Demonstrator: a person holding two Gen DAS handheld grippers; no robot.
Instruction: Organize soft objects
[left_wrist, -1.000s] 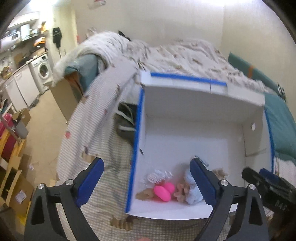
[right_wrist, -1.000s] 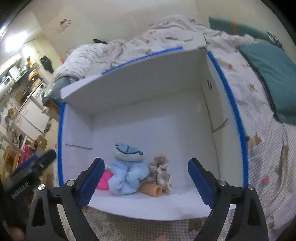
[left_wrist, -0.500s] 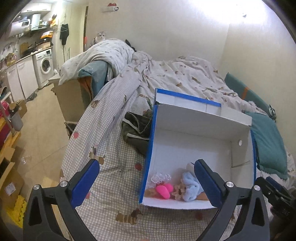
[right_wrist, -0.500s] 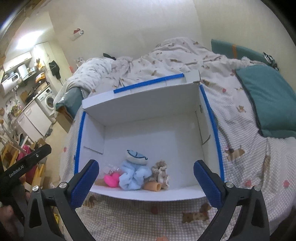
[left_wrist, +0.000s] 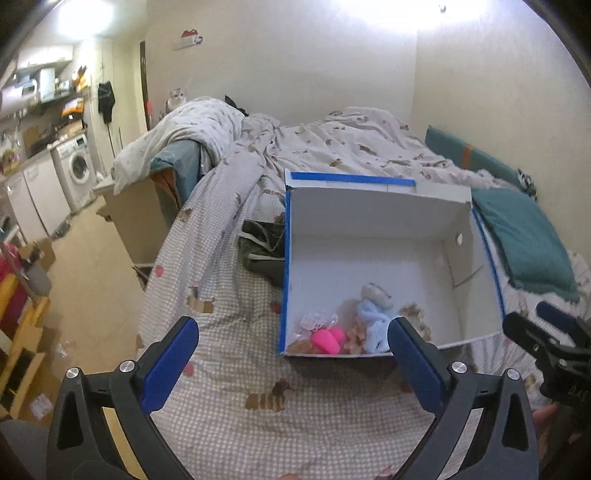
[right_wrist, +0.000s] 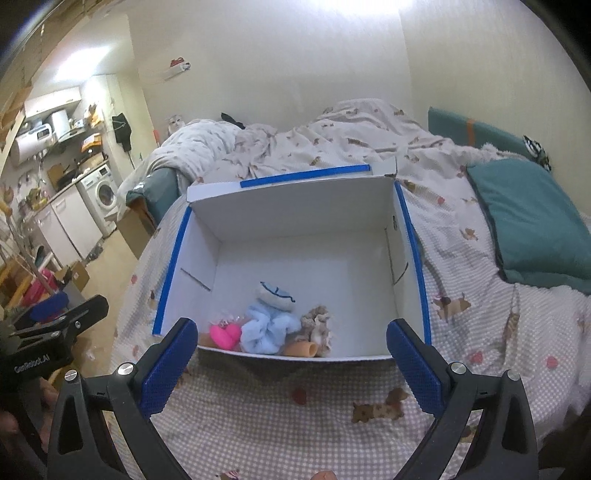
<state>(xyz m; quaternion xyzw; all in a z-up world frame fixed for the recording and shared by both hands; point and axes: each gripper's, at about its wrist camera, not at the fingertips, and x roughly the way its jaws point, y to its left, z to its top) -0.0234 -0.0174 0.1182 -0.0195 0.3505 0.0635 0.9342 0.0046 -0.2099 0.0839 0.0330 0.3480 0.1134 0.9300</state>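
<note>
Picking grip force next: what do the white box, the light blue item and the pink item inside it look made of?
White box: matte folded cardboard by its creased flaps, with blue tape on the rims. Light blue scrunchie: fuzzy gathered fabric, likely plush. Pink item: smooth, bright, rounded; foam or soft plastic, hard to tell.

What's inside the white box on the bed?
In the white box, bunched by its near wall: a pink toy, a light blue plush, a beige plush. Anything beneath them is hidden.
</note>
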